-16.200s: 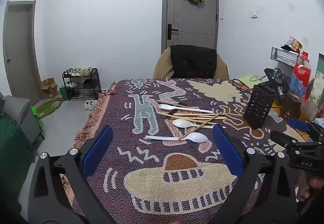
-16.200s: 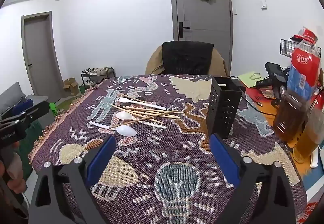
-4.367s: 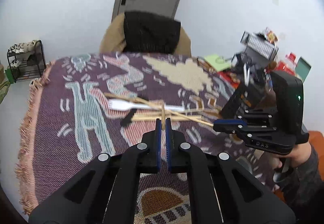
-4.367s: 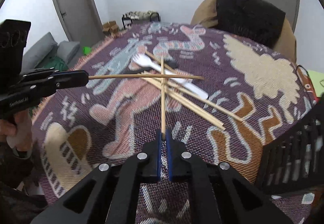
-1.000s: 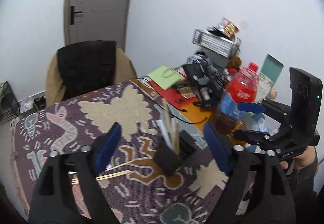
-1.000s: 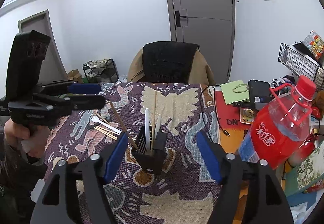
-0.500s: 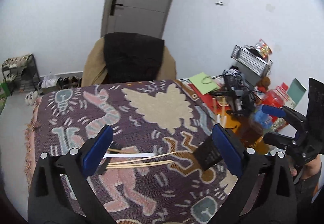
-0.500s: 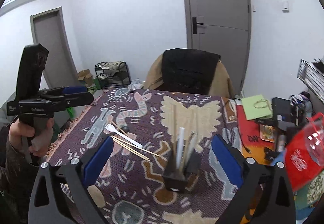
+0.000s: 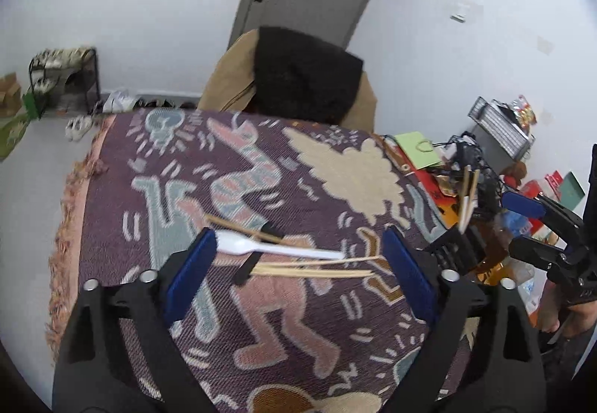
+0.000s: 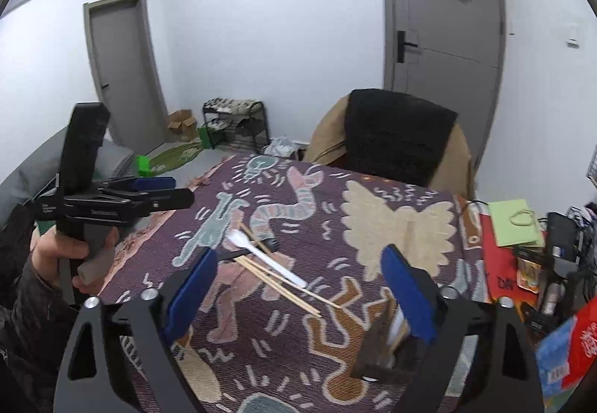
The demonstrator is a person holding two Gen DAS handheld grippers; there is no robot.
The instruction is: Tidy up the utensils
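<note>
A white plastic fork (image 9: 276, 249) (image 10: 266, 258) and several wooden chopsticks (image 9: 311, 269) (image 10: 283, 282) lie on the patterned tablecloth (image 9: 261, 189). A small black item (image 9: 247, 263) lies among them. The black utensil holder (image 9: 453, 252) (image 10: 384, 349) stands at the right with chopsticks and white utensils upright in it. My left gripper (image 9: 296, 275) is open and empty above the fork and chopsticks; it also shows in the right wrist view (image 10: 160, 191). My right gripper (image 10: 298, 297) is open and empty above the cloth, near the holder; it also shows in the left wrist view (image 9: 537, 222).
A chair with a black cover (image 9: 302, 84) stands at the far side of the table. Bottles, a wire basket (image 9: 500, 121), a green notebook (image 10: 516, 222) and clutter crowd the table's right side. A shoe rack (image 10: 235, 121) stands on the floor to the left.
Both grippers have swung away from the holder and down toward the utensils left on the cloth. The left camera now looks straight over the fork and chopsticks.
</note>
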